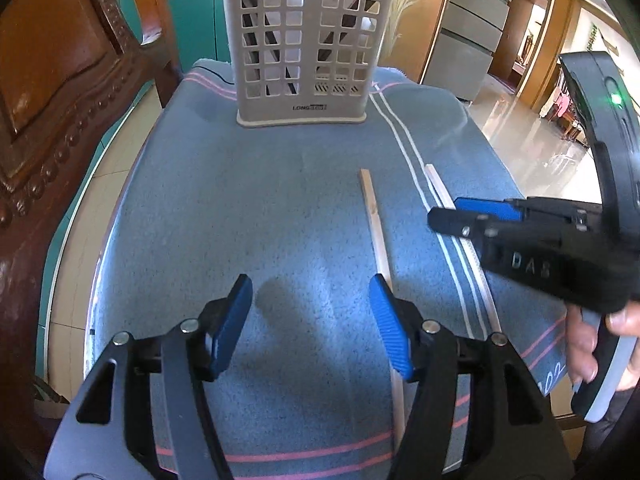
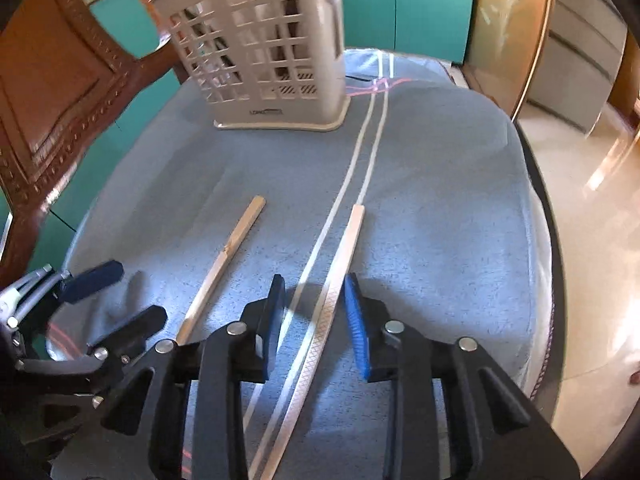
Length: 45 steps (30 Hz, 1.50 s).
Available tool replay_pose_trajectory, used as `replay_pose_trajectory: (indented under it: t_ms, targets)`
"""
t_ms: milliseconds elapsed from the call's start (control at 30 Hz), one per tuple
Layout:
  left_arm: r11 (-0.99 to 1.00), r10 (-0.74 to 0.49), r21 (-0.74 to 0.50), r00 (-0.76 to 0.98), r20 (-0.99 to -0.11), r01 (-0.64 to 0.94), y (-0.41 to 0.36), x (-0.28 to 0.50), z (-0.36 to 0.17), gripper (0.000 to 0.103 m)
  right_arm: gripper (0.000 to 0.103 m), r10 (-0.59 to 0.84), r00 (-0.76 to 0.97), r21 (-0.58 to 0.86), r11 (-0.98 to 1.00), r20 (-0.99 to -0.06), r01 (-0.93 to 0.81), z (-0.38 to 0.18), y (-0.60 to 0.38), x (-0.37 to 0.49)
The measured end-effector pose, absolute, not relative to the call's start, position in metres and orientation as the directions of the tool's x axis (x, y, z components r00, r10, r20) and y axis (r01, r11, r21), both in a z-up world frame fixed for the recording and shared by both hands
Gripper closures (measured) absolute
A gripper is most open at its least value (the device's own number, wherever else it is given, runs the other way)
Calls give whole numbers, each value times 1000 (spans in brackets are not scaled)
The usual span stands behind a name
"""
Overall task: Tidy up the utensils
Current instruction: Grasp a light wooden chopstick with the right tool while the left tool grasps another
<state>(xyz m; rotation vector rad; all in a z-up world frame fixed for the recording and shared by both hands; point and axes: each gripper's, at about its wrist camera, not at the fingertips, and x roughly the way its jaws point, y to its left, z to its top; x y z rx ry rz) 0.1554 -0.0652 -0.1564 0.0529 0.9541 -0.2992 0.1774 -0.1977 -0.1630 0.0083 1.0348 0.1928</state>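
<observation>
At nine o'clock a carved wooden chair [image 1: 60, 128] stands beside the blue towel [image 1: 280, 200] covering the table. At twelve o'clock, at the far edge, sits the grey slotted utensil holder [image 1: 306, 46], with dark handles showing through its grid.

Our left gripper [image 1: 310, 320] hovers low with its jaws spread wide, holding nothing. Just right of it lies the plain wooden chopstick [image 1: 378, 240]. Further right, around three o'clock, the patterned chopstick [image 2: 336, 292] lies along the towel's white stripes [image 2: 360, 160]. Our right gripper [image 2: 314, 320] straddles it, jaws released and not yet touching.

We judge the risk to be pinching towel with the thin stick, or rolling it away if one pad lands first.

Only the right wrist view shows the stick between the pads; the left wrist view shows the hand [image 1: 592, 344] on the right gripper.
</observation>
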Motion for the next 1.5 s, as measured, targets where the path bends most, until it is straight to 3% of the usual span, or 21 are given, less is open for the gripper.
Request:
replay_pose_trajectory:
  t_ms: [33, 167, 367, 667, 833, 1133, 1267, 1433, 1500]
  targets:
    - [959, -225, -86, 539, -811, 272, -65, 156, -157, 42, 89, 132, 504, 57, 985, -854, -163, -163, -193, 174]
    - [961, -218, -82, 536, -816, 265, -68, 155, -155, 42, 96, 138, 494, 77, 987, -858, -143, -162, -202, 165]
    - [956, -228, -89, 518, -825, 279, -80, 170, -158, 41, 94, 127, 513, 120, 992, -849, -47, -162, -231, 153]
    - [945, -266, -128, 478, -837, 301, -106, 204, -151, 41, 80, 110, 523, 110, 993, -845, -31, -157, -243, 140]
    - [940, -225, -59, 480, -848, 337, -125, 205, -153, 42, 78, 110, 523, 108, 994, -845, -34, -158, -243, 138]
    - [946, -180, -16, 480, -859, 325, -127, 208, -157, 55, 69, 80, 535, 57, 997, -841, -59, -160, -233, 138]
    - [937, -193, -15, 480, -856, 350, -125, 203, -156, 69, 66, 69, 539, 38, 997, -840, -68, -160, -229, 139]
    - [930, -210, -25, 475, -855, 367, -122, 198, -158, 78, 66, 55, 546, 17, 997, -836, -74, -162, -226, 141]
    - [920, -225, -29, 467, -855, 390, -121, 196, -158, 89, 66, 54, 547, 16, 997, -836, -73, -162, -225, 142]
